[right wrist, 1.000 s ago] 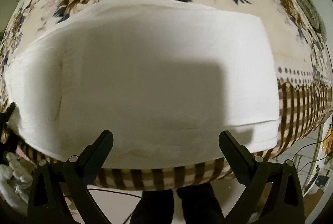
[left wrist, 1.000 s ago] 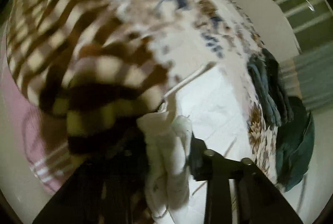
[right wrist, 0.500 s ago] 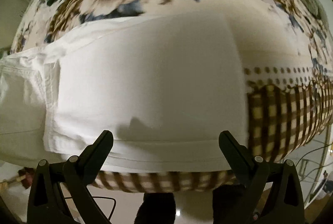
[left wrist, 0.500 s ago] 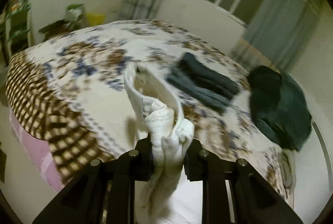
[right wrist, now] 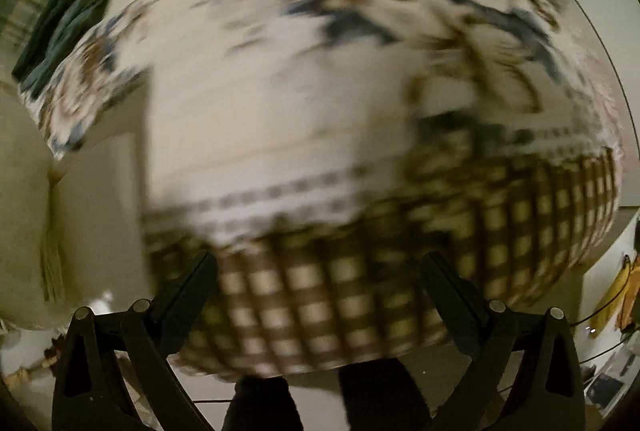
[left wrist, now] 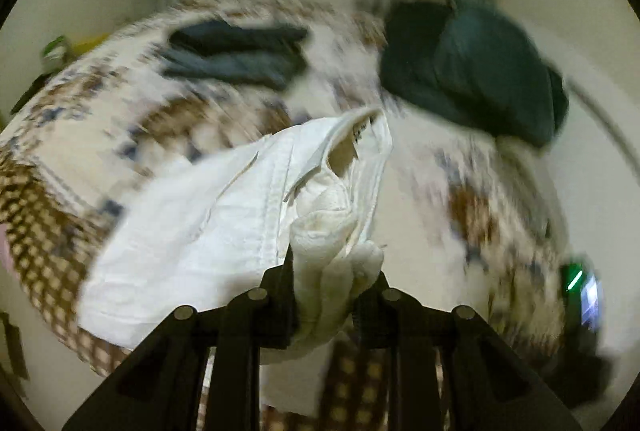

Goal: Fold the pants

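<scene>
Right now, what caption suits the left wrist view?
Left gripper clamps bunched white pants above a floral bed.

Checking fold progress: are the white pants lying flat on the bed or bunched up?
Bunched at one end: the left gripper pinches a wad of the white pants; the rest trails over the bed.

On the bed (left wrist: 100, 135), the pants (left wrist: 224, 215) I am working lie spread at the near edge, one bunched end up between my left gripper (left wrist: 334, 295) fingers. Behind them sits a folded garment (left wrist: 236, 55); to its right, a heaped one (left wrist: 472, 71). My right gripper (right wrist: 320, 295) hangs over the bed's near edge, pants off to its left.
</scene>
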`<move>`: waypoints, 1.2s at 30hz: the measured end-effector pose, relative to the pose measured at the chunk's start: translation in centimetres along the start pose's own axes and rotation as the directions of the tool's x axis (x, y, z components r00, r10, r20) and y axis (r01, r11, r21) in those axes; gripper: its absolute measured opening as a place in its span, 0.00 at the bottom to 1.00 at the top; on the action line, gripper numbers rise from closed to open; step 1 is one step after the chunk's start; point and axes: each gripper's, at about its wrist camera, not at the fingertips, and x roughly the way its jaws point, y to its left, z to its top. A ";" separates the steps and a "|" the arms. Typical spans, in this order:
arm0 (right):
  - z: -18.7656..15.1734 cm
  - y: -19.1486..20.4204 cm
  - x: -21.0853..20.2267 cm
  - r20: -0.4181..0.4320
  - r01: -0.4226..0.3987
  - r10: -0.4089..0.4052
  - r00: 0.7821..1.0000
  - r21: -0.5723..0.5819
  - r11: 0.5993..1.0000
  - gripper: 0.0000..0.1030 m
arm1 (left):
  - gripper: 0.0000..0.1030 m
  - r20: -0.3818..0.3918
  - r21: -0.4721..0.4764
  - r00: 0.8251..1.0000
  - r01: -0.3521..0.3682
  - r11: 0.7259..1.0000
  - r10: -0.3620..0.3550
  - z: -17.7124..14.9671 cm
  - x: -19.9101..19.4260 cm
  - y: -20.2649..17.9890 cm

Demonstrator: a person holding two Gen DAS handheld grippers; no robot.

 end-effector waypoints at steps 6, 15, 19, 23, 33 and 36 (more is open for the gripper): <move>2.3 -6.7 0.7 -0.021 -0.029 0.029 0.999 0.034 0.999 1.00 | 0.22 -0.223 0.109 0.970 -0.077 0.991 0.100 -4.8 5.8 -4.1; 5.8 -4.4 2.4 -0.116 -0.480 0.480 0.869 0.031 0.877 1.00 | 0.93 -0.279 -0.137 0.959 0.004 0.991 -0.042 -1.3 0.2 1.9; 6.4 -0.7 6.4 -0.178 -0.616 0.625 0.760 0.110 0.780 1.00 | 0.93 -0.276 -0.125 0.958 -0.120 0.985 0.082 0.5 -1.3 6.7; 6.3 3.3 10.4 -0.205 -0.661 0.670 0.713 0.122 0.741 1.00 | 0.93 -0.281 -0.097 0.924 -0.297 0.950 0.260 1.3 -0.3 12.4; 2.6 4.2 5.6 -0.141 -0.645 0.649 0.747 0.080 0.760 0.14 | 0.93 -0.328 -0.078 0.875 -0.401 0.913 0.357 0.5 2.4 18.6; 1.6 3.7 3.6 -0.136 -0.614 0.619 0.773 0.080 0.785 0.13 | 0.93 -0.338 -0.081 0.880 -0.381 0.921 0.334 0.7 2.7 18.6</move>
